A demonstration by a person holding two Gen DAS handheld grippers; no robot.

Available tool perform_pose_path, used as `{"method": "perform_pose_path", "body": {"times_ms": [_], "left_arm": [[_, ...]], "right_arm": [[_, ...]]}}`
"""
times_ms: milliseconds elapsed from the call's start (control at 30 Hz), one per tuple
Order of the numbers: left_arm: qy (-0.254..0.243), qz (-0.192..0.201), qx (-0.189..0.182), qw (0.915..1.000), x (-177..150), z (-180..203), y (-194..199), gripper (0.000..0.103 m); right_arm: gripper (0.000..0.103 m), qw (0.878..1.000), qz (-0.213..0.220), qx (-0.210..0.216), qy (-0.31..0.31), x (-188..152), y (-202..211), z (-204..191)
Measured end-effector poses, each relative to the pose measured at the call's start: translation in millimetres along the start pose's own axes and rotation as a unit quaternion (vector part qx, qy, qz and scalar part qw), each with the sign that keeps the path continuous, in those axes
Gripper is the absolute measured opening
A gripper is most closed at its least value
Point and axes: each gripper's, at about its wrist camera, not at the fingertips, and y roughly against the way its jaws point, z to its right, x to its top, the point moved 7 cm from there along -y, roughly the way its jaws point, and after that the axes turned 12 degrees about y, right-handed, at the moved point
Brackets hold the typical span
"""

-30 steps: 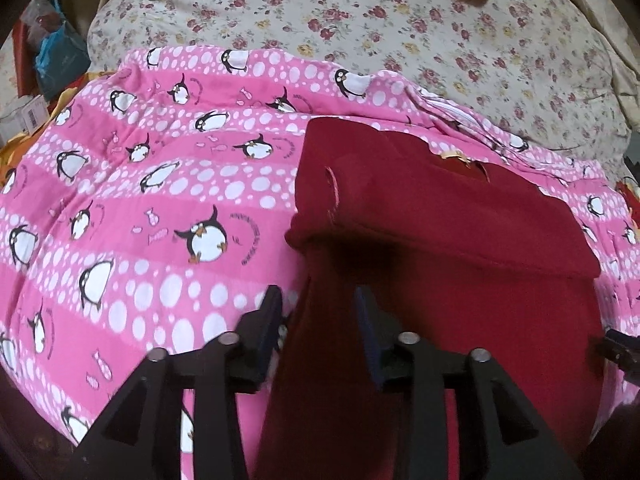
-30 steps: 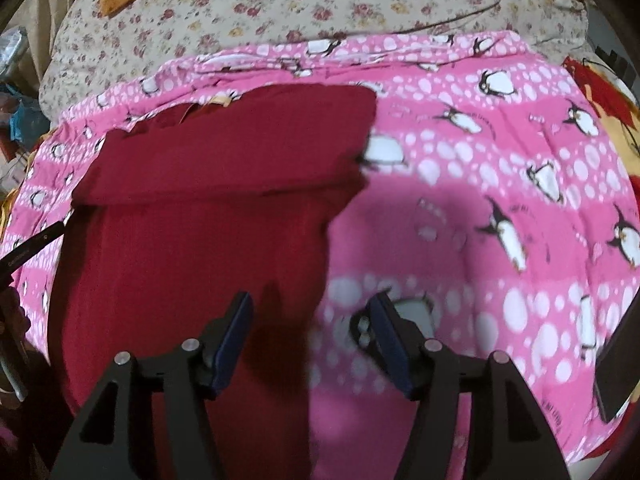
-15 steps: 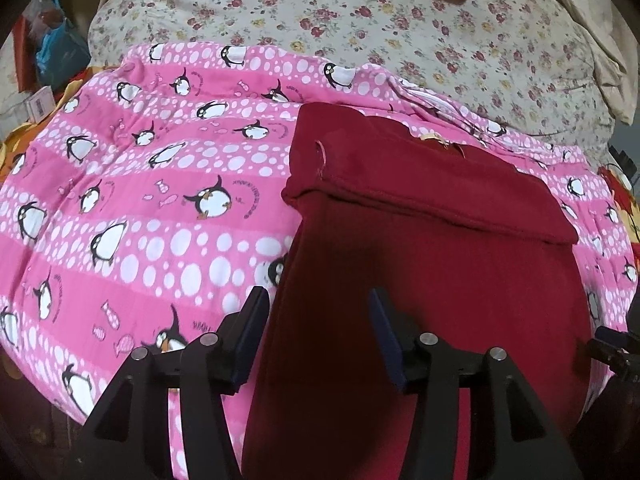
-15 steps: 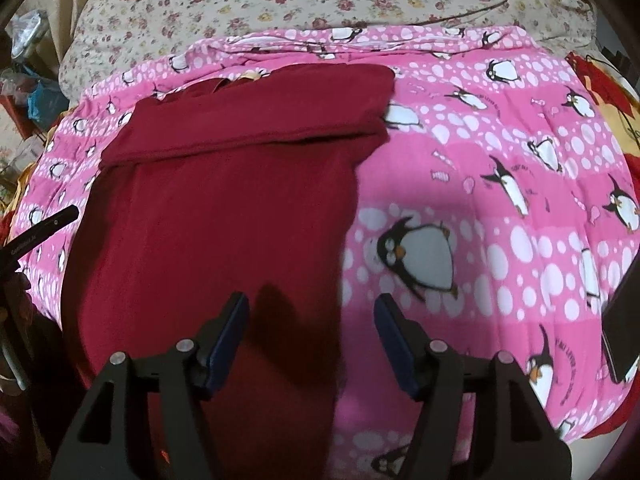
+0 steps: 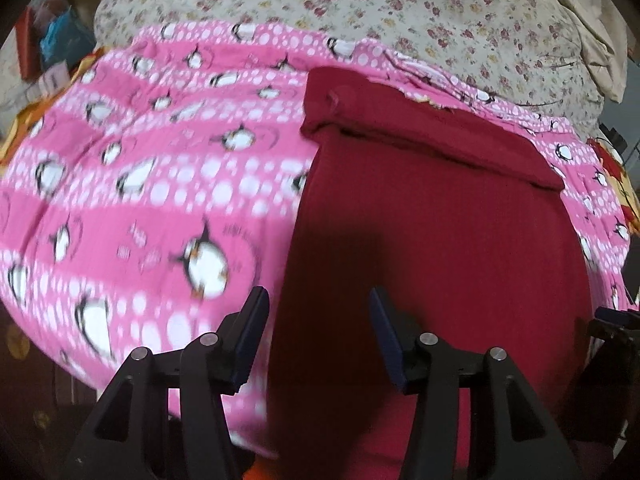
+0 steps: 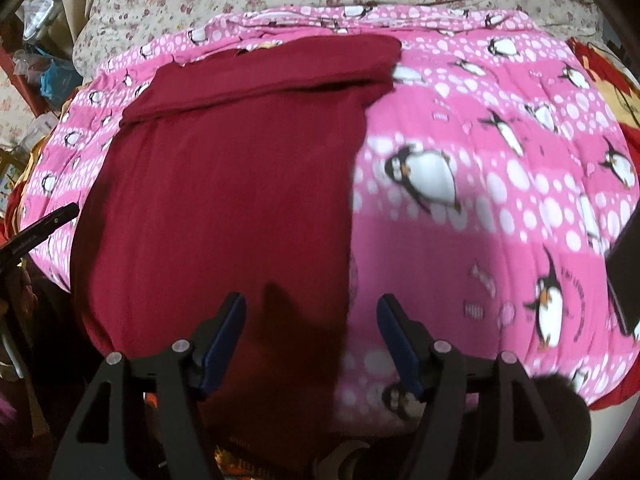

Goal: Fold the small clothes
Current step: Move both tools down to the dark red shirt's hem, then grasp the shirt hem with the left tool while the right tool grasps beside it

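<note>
The left gripper [image 5: 318, 332] has its jaws spread wide and holds nothing; it sits above the near left edge of the dark red garment [image 5: 440, 240]. The right gripper [image 6: 310, 336] is equally wide and empty, over the garment's near right edge [image 6: 224, 200]. The garment lies flat on the pink penguin blanket [image 5: 140, 200], its far end folded over into a band.

To fold well, each claw should probably drop onto its own near corner, pinch every layer, then carry both corners toward the band at an even pace.

The near hem lies behind the fingers in both views, so its corners cannot be seen. Motion blur softens the blanket.
</note>
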Motion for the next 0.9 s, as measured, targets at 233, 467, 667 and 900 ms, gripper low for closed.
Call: {"method": "perform_pose_path", "body": {"times_ms": [233, 467, 667, 900], "left_arm": [[0.024, -0.039, 0.0, 0.999, -44.0, -26.5, 2.1, 0.032], [0.05, -0.078, -0.011, 0.9956, -78.2, -43.5, -3.5, 0.032], [0.046, -0.091, -0.013, 0.9947, -84.0, -40.5, -7.0, 0.032], [0.034, -0.117, -0.021, 0.9923, -97.1, -34.3, -12.3, 0.032]], "right_arm": [[0.076, 0.999, -0.041, 0.026, 0.009, -35.0, -8.3, -8.0], [0.08, 0.994, -0.077, 0.064, 0.035, -61.6, -18.8, -27.7], [0.08, 0.989, -0.104, 0.107, 0.001, -76.3, -37.0, -30.8], [0.081, 0.984, -0.112, 0.135, -0.021, -80.2, -51.5, -37.1]]}}
